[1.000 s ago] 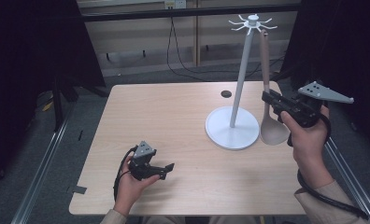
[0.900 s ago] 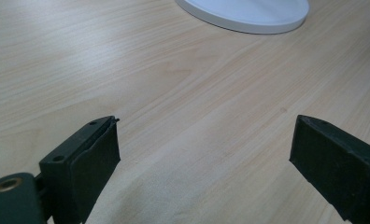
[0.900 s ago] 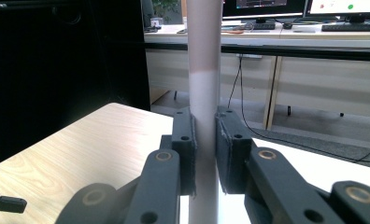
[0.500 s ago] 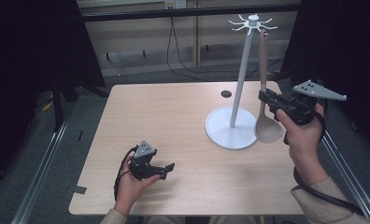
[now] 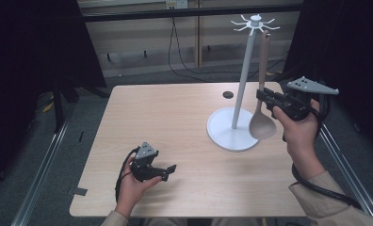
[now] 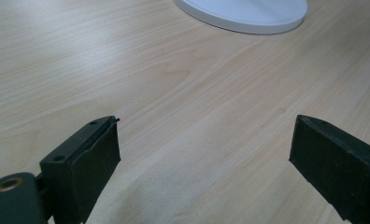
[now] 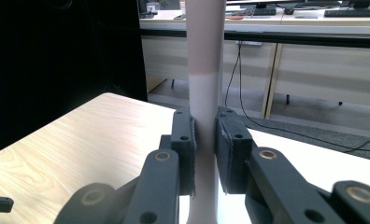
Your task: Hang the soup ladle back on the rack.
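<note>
Hanging the spoon on the white stand looked to be the step in hand. Held upright by the right tongs, clamped on the handle about midway, bowl down and hovering just over the stand's round base, handle top up among the hooks at the crown. In the right gripper view, seen pinched tight between both pads. Whether the handle's end had already caught a hook could not be told from these views. Left tongs spread wide and empty, resting low on the surface near the front edge, well apart from the stand.

Next move, by judgement: guiding the handle's end onto a hook, then easing the grip open without swinging the spoon against the pole.

Against the earlier frames: spoon carried closer to the pole, with its bowl brought in from beside the base to above its rim; right hand shifted slightly the same way. Left hand unchanged.
</note>
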A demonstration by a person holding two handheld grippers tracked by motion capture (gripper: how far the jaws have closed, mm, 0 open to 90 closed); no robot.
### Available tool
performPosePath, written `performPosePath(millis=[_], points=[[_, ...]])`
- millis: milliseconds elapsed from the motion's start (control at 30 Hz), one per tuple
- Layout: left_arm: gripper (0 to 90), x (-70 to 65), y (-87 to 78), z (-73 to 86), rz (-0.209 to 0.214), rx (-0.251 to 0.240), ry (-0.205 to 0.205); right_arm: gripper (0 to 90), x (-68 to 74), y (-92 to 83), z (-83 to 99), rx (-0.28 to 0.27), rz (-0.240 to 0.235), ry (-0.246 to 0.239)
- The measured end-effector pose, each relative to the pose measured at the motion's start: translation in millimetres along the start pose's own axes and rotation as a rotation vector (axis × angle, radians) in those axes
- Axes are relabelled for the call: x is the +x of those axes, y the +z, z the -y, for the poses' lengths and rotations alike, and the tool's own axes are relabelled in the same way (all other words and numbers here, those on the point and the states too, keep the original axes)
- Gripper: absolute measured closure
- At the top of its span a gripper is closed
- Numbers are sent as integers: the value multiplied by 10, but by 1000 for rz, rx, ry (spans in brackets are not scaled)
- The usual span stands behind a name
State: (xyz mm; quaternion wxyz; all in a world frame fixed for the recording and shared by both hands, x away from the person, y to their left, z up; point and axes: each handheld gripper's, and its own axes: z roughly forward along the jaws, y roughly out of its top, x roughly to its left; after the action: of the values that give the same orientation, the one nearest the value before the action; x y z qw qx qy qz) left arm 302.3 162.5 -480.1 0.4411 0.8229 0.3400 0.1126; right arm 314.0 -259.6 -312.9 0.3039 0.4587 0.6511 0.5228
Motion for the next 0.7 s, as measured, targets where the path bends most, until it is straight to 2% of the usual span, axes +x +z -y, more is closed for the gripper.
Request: performPosePath(millis=[700], points=[[84, 3, 6, 0, 6, 0, -3, 772, 23, 218, -38, 34, 6, 19]])
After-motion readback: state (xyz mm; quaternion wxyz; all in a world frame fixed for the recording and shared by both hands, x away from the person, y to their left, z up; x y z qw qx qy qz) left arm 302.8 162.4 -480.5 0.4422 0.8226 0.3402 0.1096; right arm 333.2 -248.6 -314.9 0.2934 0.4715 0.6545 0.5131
